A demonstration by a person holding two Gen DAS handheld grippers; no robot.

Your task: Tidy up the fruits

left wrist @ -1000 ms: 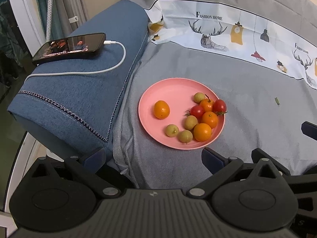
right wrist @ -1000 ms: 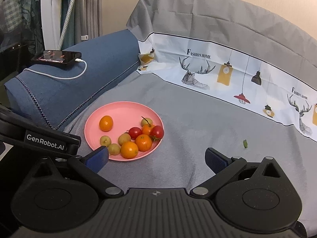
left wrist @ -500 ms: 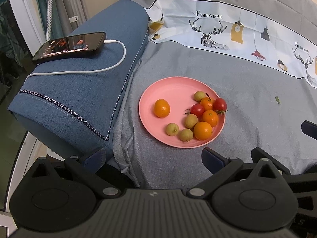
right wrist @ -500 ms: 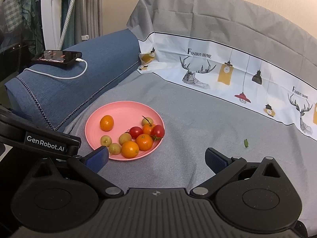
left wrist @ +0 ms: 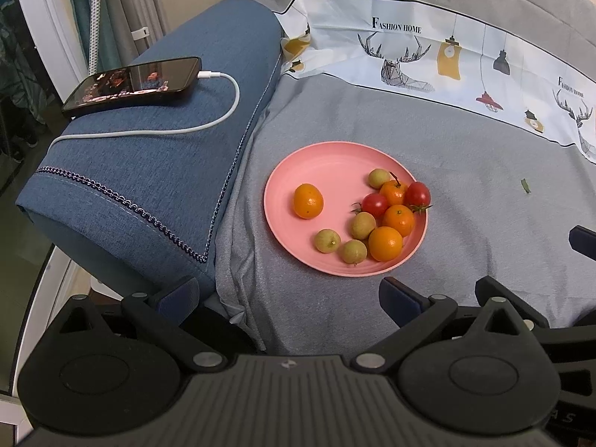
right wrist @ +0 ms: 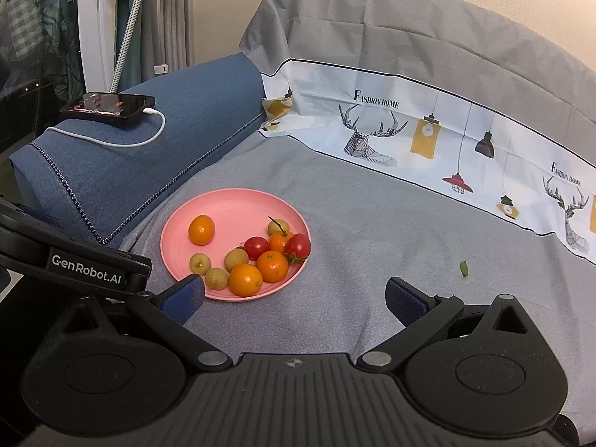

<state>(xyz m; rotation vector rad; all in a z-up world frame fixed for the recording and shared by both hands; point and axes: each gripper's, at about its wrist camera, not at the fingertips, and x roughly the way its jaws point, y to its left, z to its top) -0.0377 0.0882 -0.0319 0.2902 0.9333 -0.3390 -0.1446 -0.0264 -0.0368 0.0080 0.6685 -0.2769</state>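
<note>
A pink plate (left wrist: 327, 164) (right wrist: 231, 205) lies on the grey sofa cover. It holds several small fruits: orange kumquats (left wrist: 308, 200) (right wrist: 201, 229), two red cherry tomatoes (left wrist: 375, 205) (right wrist: 256, 247) and yellow-green fruits (left wrist: 327, 240) (right wrist: 200, 263). Most cluster at the plate's right side; one kumquat sits alone at the left. My left gripper (left wrist: 288, 296) is open and empty, just short of the plate's near rim. My right gripper (right wrist: 294, 298) is open and empty, its left fingertip (right wrist: 184, 298) by the plate's near edge.
A blue sofa armrest (left wrist: 149, 156) rises left of the plate, with a phone (left wrist: 130, 85) and its white cable (left wrist: 223, 111) on top. A printed cloth band (right wrist: 428, 138) runs along the backrest. A small green scrap (right wrist: 464, 268) lies on the cover to the right.
Both views have shifted very slightly; the plate sits a touch higher in the left wrist view. Both grippers stay open and nothing on the plate has moved.
</note>
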